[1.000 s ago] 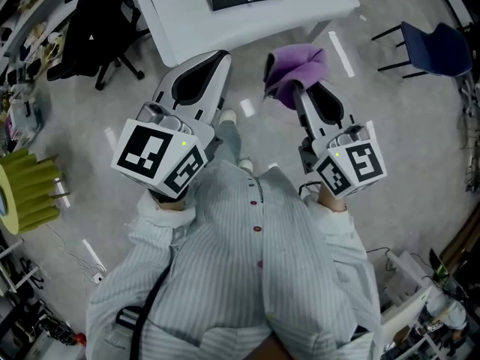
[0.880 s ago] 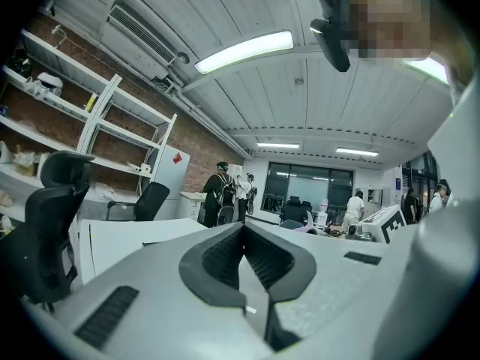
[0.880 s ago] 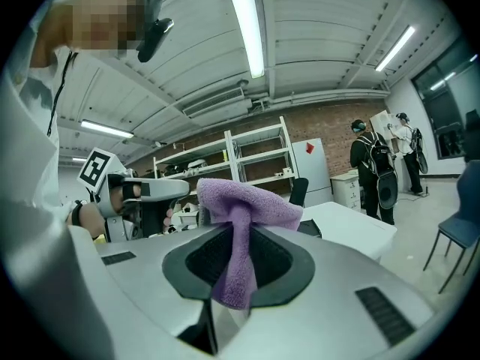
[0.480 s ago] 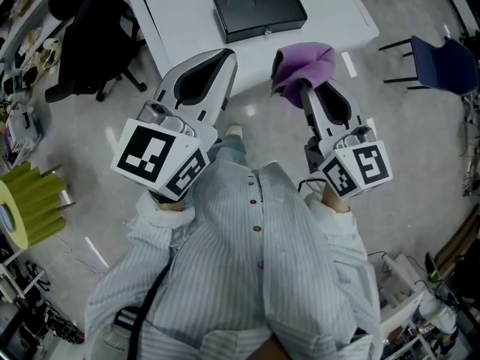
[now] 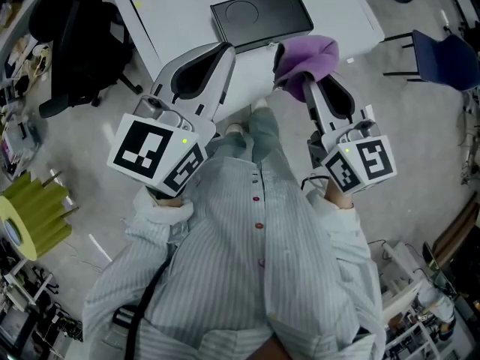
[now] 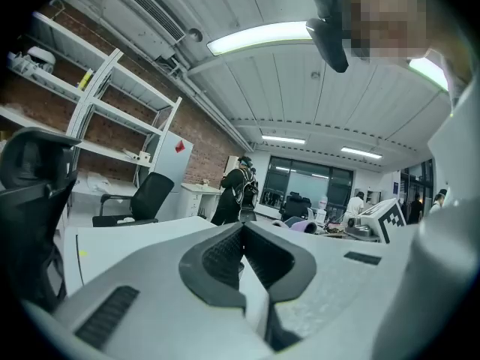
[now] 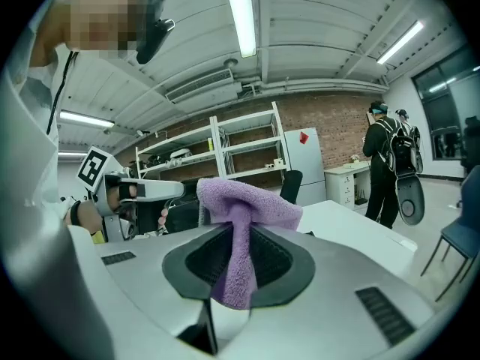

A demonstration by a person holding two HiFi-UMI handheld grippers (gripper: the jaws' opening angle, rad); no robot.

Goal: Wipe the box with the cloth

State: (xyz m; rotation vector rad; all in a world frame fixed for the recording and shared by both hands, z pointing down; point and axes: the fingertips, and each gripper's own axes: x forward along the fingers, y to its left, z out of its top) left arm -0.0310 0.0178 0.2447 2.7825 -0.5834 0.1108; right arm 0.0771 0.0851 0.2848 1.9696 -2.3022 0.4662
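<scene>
the right gripper (image 7: 238,235) is pinched shut on the purple cloth (image 5: 306,58), which puffs out past its tips. the left gripper (image 6: 241,229) is closed with nothing in it. the black box (image 5: 261,17) lies on the white table (image 5: 172,13) at 12 o'clock.

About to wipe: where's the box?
In the head view the black box lies on the white table, just beyond and left of the purple cloth clamped in the right gripper.

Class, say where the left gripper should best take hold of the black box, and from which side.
Likely from above, jaws across the shorter span of the black box: it lies flat on the white table, leaving only top and sides free.
</scene>
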